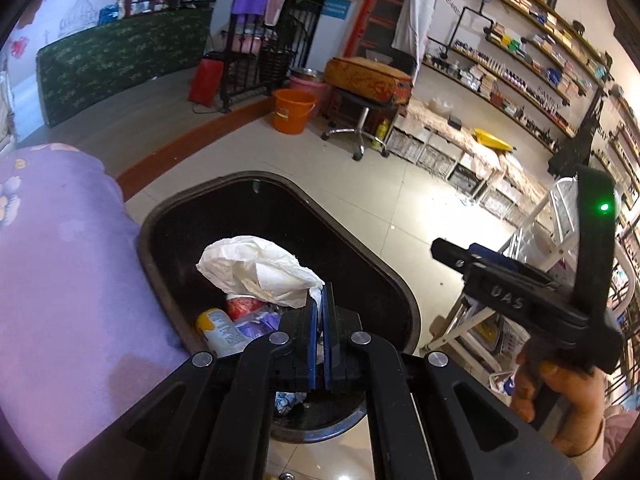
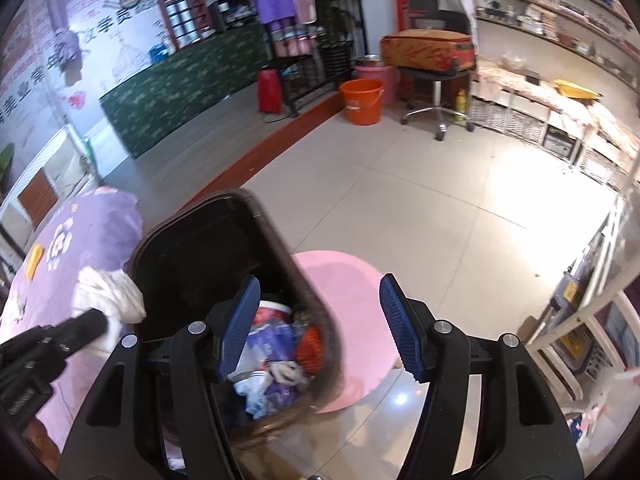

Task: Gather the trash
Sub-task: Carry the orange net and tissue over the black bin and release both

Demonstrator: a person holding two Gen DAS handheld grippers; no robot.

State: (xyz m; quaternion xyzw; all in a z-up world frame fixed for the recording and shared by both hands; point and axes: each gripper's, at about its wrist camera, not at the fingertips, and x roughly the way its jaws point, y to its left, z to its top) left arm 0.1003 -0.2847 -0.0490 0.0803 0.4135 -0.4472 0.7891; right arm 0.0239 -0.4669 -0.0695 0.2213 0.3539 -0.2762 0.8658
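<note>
A crumpled white tissue [image 1: 256,268] hangs over the mouth of a black trash bin [image 1: 180,240], and my left gripper [image 1: 320,314] is shut on its edge. Below it the bin holds a yellow-capped bottle [image 1: 220,332] and wrappers [image 2: 276,352]. My right gripper [image 2: 320,324] stands open above the bin's [image 2: 192,252] right rim, nothing between its blue pads [image 2: 240,320]. In the right wrist view the left gripper [image 2: 100,322] and the tissue [image 2: 108,300] sit at the bin's left edge. A hand [image 1: 560,392] carries the right gripper [image 1: 444,250].
A surface with a purple flowered cloth [image 1: 60,280] presses against the bin's left side. A pink round top [image 2: 352,292] lies just right of the bin. An orange bucket [image 1: 293,110], a swivel stool [image 1: 356,128] and a white rack [image 1: 520,240] stand on the tiled floor.
</note>
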